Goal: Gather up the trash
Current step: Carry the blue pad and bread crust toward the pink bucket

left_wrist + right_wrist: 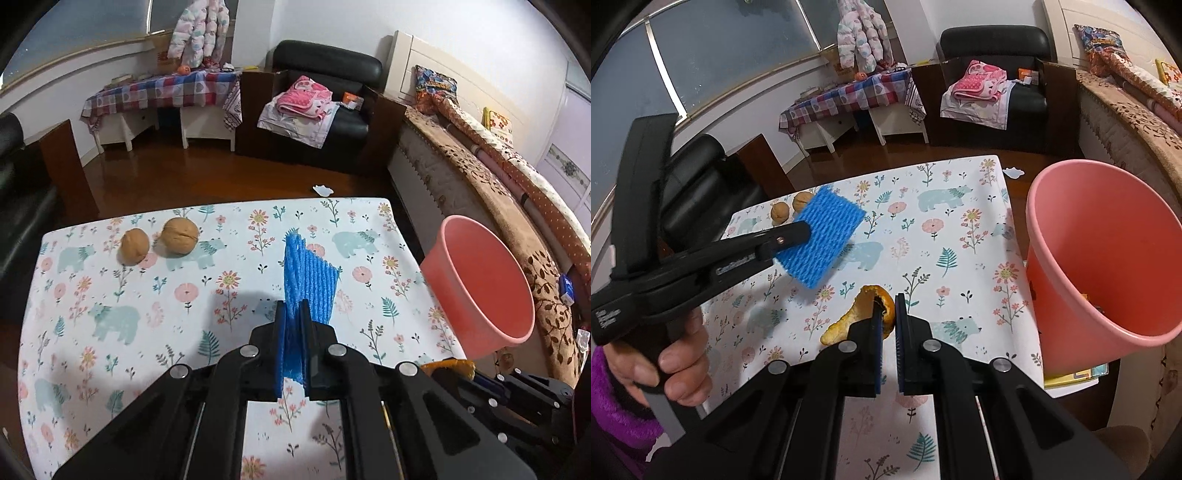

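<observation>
My left gripper is shut on a blue foam net sleeve and holds it above the flowered tablecloth. The sleeve and the left gripper also show in the right wrist view. My right gripper is shut on an orange peel, which sticks out to its left over the table. A pink bucket stands past the table's right edge, tilted toward me, with some scraps at its bottom; it also shows in the left wrist view.
Two walnuts lie on the table's far left, also seen in the right wrist view. A bed runs along the right. A black armchair and a checked side table stand behind. White scrap lies on the floor.
</observation>
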`<action>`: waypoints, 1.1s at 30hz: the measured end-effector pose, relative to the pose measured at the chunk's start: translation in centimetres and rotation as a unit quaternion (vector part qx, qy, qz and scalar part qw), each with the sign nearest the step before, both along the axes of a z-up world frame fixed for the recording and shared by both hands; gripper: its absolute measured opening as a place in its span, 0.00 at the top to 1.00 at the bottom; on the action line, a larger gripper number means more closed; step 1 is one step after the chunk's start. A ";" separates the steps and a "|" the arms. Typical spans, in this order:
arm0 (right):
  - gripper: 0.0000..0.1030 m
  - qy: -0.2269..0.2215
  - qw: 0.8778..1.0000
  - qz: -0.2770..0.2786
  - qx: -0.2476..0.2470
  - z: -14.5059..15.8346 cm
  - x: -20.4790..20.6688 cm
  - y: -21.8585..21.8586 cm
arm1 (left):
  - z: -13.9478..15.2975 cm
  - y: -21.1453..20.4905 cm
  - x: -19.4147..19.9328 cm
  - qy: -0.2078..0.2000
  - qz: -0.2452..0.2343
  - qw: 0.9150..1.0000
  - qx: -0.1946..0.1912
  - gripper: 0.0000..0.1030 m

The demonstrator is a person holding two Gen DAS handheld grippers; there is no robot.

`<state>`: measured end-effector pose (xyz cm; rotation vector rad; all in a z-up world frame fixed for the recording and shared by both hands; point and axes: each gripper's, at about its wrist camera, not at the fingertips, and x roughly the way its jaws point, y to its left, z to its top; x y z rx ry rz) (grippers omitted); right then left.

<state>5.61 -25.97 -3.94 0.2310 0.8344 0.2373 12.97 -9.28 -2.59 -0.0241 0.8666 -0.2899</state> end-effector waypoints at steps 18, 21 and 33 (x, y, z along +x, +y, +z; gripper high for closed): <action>0.94 -0.032 0.999 -0.022 0.003 2.0 -1.4 -1.6 | 3.1 -0.6 -2.8 -0.025 0.017 1.000 0.004 0.94; 0.94 -0.037 0.999 -0.033 0.005 2.3 -1.6 -2.3 | 3.6 -1.4 -3.2 -0.030 0.012 0.999 0.006 0.94; 0.94 -0.048 0.995 -0.082 0.016 2.9 -2.2 -6.0 | 4.7 -4.9 -3.8 -0.040 -0.011 0.999 0.014 0.94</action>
